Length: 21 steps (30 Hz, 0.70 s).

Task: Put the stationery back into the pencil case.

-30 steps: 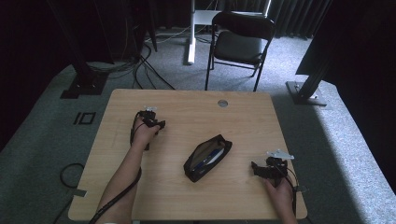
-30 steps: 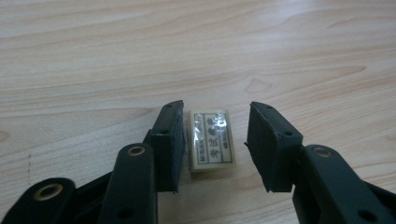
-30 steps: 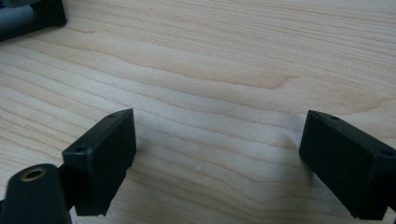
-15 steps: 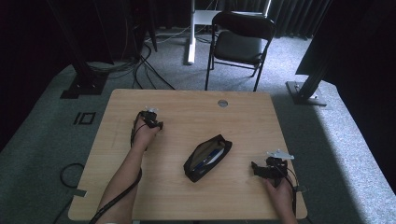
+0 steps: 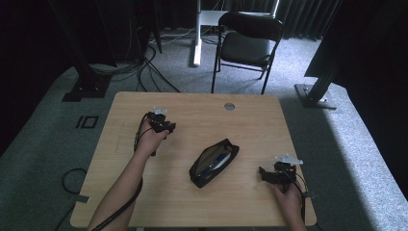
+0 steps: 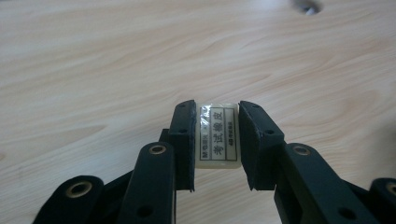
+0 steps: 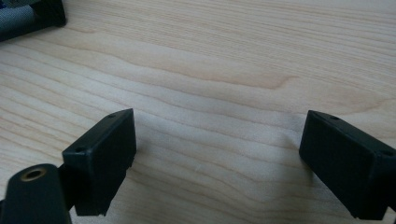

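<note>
The left gripper (image 6: 217,135) had just been closing and sat clamped on a small white eraser (image 6: 218,136) — mid-left of the high view, off the table (image 5: 250,115), with bare wood all round. The right gripper (image 7: 217,163) gaped wide with nothing in it, lower right near the table edge. An open pencil case (image 5: 213,162) lay centre, well apart from both.

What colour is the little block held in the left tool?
Creamy white eraser with a black-printed label, clearest in the left gripper view.
</note>
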Motion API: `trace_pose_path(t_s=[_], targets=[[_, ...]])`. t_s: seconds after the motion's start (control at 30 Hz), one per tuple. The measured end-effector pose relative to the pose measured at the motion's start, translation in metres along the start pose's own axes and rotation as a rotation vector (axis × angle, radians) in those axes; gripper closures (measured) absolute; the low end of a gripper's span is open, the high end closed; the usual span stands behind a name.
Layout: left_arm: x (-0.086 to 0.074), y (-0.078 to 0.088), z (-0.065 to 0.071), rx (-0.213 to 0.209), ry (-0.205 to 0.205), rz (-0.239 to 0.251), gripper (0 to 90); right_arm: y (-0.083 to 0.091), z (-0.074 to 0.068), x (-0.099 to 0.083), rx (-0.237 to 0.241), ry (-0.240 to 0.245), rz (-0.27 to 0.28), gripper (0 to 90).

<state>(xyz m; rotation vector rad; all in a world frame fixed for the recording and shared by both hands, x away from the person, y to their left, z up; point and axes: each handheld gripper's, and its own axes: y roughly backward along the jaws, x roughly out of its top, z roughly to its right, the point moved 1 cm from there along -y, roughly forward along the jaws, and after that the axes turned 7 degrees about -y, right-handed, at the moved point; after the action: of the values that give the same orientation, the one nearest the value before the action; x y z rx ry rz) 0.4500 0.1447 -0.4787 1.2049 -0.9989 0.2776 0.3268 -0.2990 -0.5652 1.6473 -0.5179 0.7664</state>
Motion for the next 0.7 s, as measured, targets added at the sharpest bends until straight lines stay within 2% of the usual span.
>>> trace_pose_path(t_s=[0.3,0.47,0.7], targets=[[0.016,0.020,0.043,-0.099,-0.057,0.057,68.9,0.000,0.000,0.000,0.000,0.000,0.000,10.6],[0.020,0.024,0.065,-0.140,-0.096,0.061,68.9,0.000,0.000,0.000,0.000,0.000,0.000,10.6],[0.024,0.029,0.089,-0.193,-0.132,0.068,68.8,0.000,0.000,0.000,0.000,0.000,0.000,10.6]])
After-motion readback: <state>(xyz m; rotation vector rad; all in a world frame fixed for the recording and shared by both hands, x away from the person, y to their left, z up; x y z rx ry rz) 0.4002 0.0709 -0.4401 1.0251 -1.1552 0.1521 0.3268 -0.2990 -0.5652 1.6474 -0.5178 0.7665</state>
